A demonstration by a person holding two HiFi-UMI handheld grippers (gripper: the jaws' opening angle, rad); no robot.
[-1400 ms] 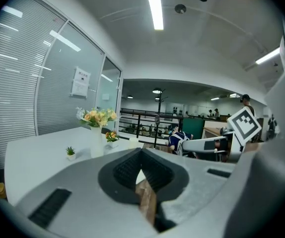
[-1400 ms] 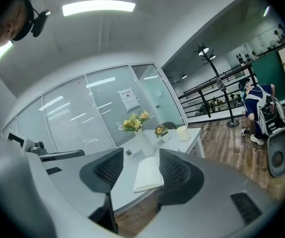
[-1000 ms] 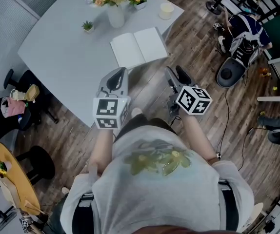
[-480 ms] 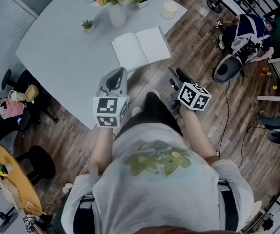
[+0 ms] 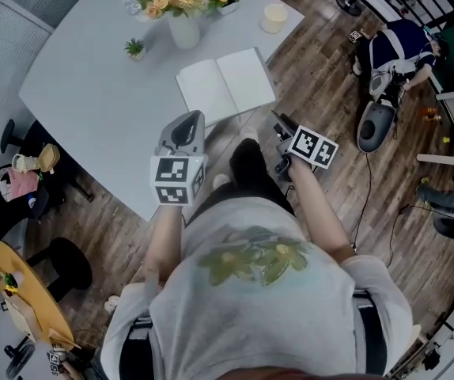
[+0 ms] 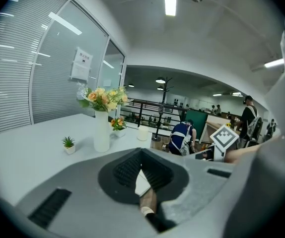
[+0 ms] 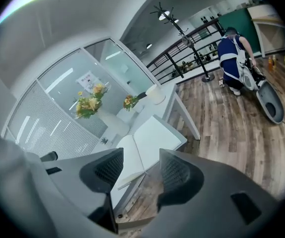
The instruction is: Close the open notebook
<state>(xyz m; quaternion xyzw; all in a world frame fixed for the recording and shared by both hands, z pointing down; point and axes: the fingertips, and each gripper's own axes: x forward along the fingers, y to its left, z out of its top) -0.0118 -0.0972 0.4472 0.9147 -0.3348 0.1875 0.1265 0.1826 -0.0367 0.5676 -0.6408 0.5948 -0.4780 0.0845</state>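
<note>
I am standing at the near edge of the white table (image 5: 85,93), holding a gripper in each hand above the wooden floor (image 5: 346,204). Out on the left of the tabletop a small potted plant (image 5: 135,47) is sitting, and just right of it a white vase of flowers (image 5: 186,14) is standing upright. My left gripper (image 5: 186,125) is hovering by the table edge, and its fingers (image 6: 126,170) are meeting at their tips, gripping nothing; through the gap behind the tips I am seeing only a sliver of white page and my own leg. The notebook (image 5: 225,84) is lying open and flat near the table's near edge, both blank pages facing up, ahead of and between my two grippers and touched by neither. My right gripper (image 5: 281,127) is hanging over the floor just off the table, its fingers (image 7: 175,170) standing wide apart and empty, and the notebook is showing in the space between them, well beyond the tips. A pale candle (image 5: 274,18) is sitting near the far right corner of the table. Farther right, a person in blue (image 5: 397,42) is bending over a grey machine (image 5: 376,121) on the floor.
</note>
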